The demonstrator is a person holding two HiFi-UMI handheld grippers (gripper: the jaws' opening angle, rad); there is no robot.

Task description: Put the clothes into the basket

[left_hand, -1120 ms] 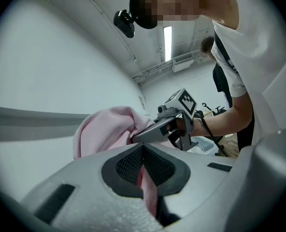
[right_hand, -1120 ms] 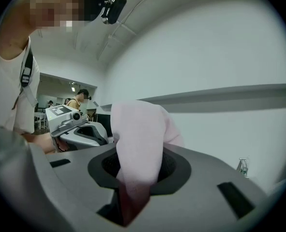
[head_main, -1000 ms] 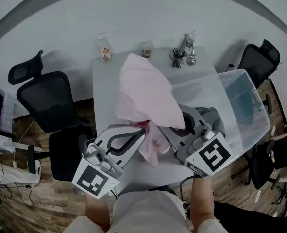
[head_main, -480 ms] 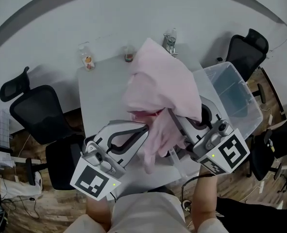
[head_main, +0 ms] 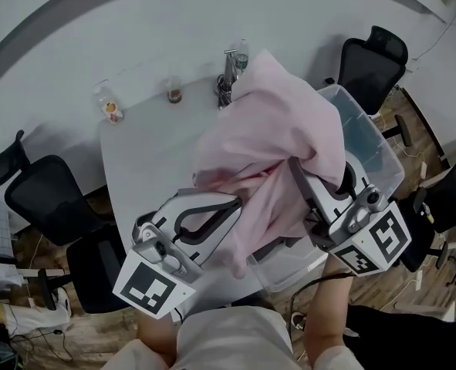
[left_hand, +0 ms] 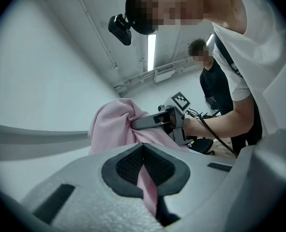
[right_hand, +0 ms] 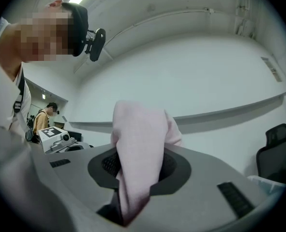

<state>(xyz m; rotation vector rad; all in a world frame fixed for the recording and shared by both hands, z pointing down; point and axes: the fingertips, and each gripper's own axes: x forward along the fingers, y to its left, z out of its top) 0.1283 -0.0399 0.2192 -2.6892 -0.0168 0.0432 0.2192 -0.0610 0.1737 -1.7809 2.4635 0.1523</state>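
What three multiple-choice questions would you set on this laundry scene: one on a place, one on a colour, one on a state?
1. In the head view, the basket is at the
A left
B right
C near edge

2. The garment is
A blue
B black
C pink

3. The garment is
A lying loose in the basket
B clamped by the left gripper and the right gripper
C hanging from the left gripper alone

Key:
1 B, the basket sits at the right of that view.
2 C, it shows pale pink in every view.
3 B, each gripper view shows the garment pinched between shut jaws.
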